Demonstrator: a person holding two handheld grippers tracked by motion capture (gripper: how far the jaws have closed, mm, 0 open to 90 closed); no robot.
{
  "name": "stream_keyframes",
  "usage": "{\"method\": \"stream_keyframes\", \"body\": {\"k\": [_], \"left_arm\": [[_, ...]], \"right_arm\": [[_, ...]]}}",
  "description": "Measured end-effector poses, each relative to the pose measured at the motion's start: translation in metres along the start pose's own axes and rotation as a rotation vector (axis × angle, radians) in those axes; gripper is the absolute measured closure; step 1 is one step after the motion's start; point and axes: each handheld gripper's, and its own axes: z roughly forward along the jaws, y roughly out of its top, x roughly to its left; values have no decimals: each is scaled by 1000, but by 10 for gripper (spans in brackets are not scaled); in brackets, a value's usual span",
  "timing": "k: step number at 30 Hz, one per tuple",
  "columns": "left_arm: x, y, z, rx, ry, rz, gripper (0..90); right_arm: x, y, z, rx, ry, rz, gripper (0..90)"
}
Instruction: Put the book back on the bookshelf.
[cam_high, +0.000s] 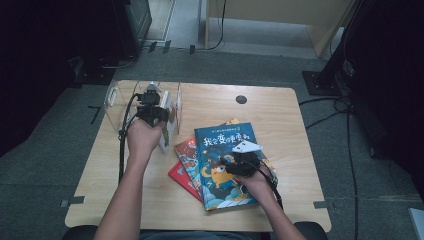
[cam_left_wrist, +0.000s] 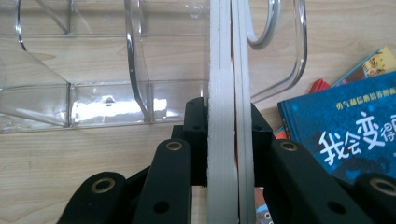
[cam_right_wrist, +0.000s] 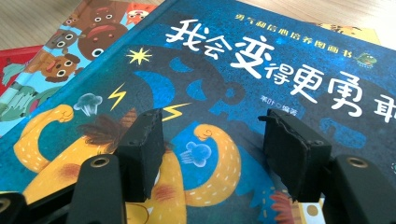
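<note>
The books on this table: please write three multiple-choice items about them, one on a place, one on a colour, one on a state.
1. Where does the clear rack stand?
A. far left of the table
B. near right corner
C. on the floor

2. What colour is the cover of the top book in the pile?
A. green
B. blue
C. white

3. What is the state of the left gripper?
A. open over the bare table
B. lying unused
C. shut on an upright book

Key:
1. A, the high view shows the rack at the table's far left part.
2. B, the right gripper view shows a blue cover under the open right gripper.
3. C, the left gripper view shows the jaws pressing the held book from both sides, beside the rack.
</note>
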Motion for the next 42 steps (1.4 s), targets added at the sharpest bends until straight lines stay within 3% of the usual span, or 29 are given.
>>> {"method": "stream_keyframes", "body": {"k": [24,42], "left_arm": [[4,17,21,-30,15,-29,775],[3,27,30,-26,23,-21,770]], "right_arm": [[0,0,0,-1,2,-1,387],[0,0,0,-1,2,-1,387]]}}
